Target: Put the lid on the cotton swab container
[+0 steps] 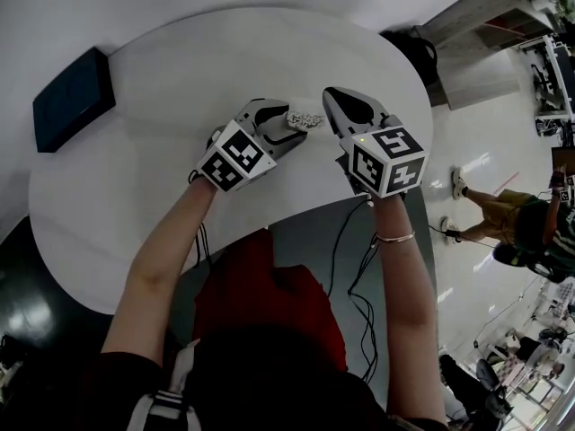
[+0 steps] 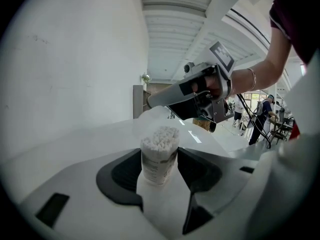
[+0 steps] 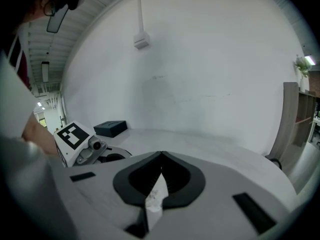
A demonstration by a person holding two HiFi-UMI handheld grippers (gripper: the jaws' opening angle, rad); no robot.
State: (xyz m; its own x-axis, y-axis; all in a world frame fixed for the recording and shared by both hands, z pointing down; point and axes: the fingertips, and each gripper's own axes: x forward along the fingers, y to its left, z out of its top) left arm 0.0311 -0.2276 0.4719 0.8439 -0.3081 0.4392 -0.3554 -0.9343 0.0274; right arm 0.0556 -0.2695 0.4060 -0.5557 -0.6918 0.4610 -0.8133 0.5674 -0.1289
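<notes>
A clear cotton swab container (image 1: 304,119) (image 2: 159,156), packed with white swabs and without a lid on it, stands up between the dark pads of my left gripper (image 1: 289,129) (image 2: 160,160), which is shut on its sides. It hangs just above the round white table (image 1: 180,79). My right gripper (image 1: 331,97) (image 3: 161,158) is close on the container's right, its tip level with the swab tops. Its jaws are shut, with a thin pale translucent piece (image 3: 154,196) pinched edge-on between them, apparently the lid. In the left gripper view the right gripper (image 2: 151,102) hovers beyond the swabs.
A black flat box (image 1: 74,99) (image 3: 110,128) lies at the table's far left. Black cables (image 1: 359,268) run along the near table edge by the grey panel. People (image 1: 508,218) are on the floor to the right, beyond the table's rim.
</notes>
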